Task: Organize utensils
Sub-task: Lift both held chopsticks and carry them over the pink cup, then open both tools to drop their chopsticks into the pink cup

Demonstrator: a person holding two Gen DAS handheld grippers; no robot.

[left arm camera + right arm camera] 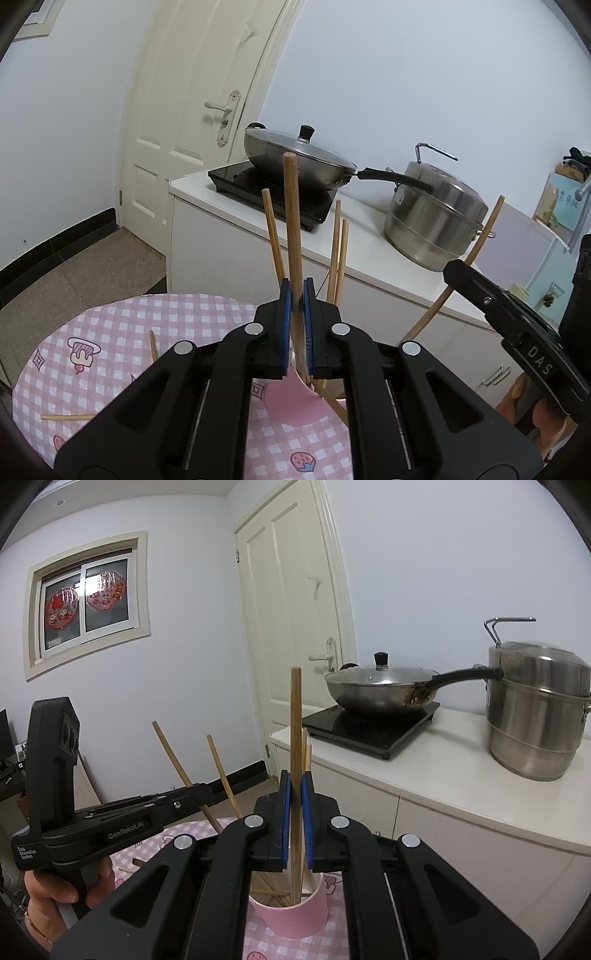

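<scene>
Both my left claw and right claw were clamped on upright chopsticks above the pink cup; I judged best to lower each straight, releasing only once tips sat inside.

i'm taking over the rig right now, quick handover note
Left gripper: shut on an upright chopstick over the pink cup.
Right gripper: shut on another chopstick, its lower end already inside the cup.
Done: several chopsticks stand in the cup.
Left: lower and release both held ones, then collect the loose chopsticks lying on the checked tablecloth.
</scene>
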